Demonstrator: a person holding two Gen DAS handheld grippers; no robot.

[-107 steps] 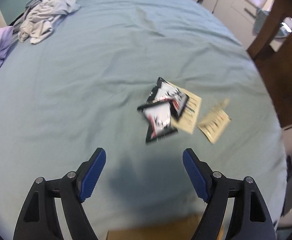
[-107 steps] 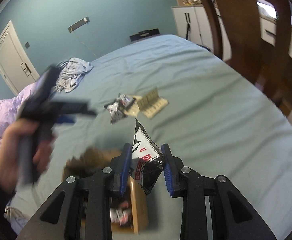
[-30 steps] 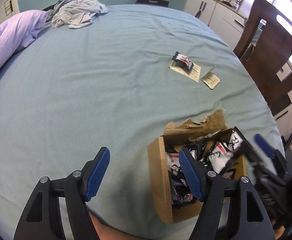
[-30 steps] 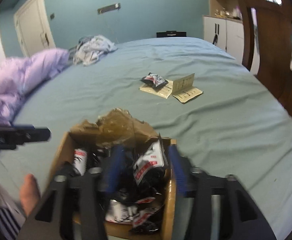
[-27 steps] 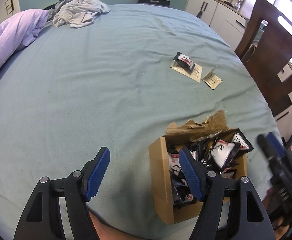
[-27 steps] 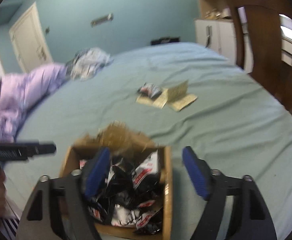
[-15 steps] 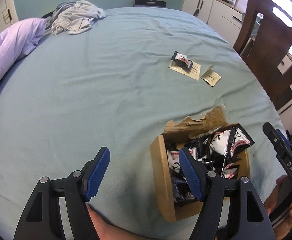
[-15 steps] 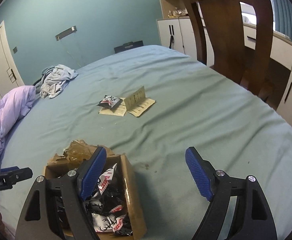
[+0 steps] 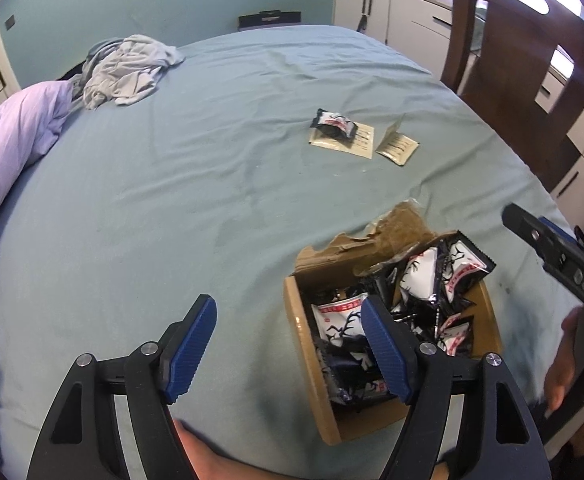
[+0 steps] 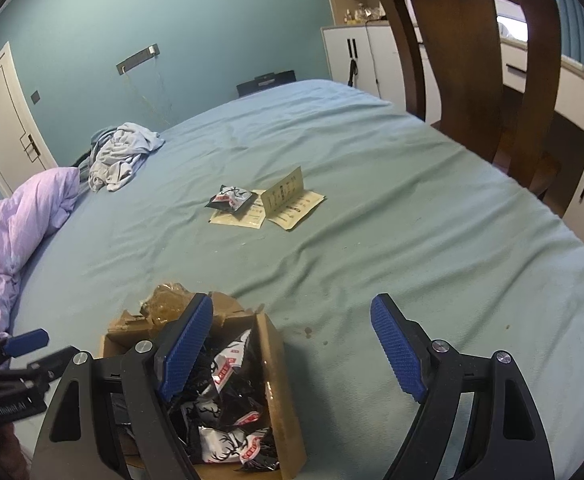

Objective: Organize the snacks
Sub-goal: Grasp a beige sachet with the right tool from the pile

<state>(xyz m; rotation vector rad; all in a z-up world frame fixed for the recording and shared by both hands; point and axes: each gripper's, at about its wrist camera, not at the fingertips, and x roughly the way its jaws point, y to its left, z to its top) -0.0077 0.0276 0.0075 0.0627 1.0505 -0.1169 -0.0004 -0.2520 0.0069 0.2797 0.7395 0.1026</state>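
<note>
Landmark: I take the cardboard box (image 9: 306,364) as my reference; it sits on the bed (image 9: 212,184) near its close edge, top open, one torn flap (image 9: 396,232) folded back on its far side.
Box contents: I see it packed with black-and-white snack packets (image 9: 444,276), some poking above the rim.
Left gripper (image 9: 288,350): my jaws stand wide apart and have just been opening a little further, with nothing between them. The gripper hangs over the bed just beside the box's left wall; its right finger overlaps the box's left part in my left wrist view.
Right gripper (image 10: 292,350): jaws spread wide, having opened earlier in the past second, and empty. In my right wrist view the left finger overlaps the box, the right finger is over bare sheet to the box's right.
Loose snack packet (image 10: 232,199): it lies well beyond the box, toward the middle of the bed, well apart from both grippers.
Paper sheets (image 10: 292,200): two pale printed sheets beyond the box; the loose packet rests on the left one, the other is partly folded up.
Clothes (image 9: 128,68): a crumpled heap far beyond the box, to the left.
Quilt (image 9: 8,140): lilac, along the bed's left edge, far left of the box.
Chair (image 10: 472,60): dark wood, beyond the bed's right edge, right of the box.
</note>
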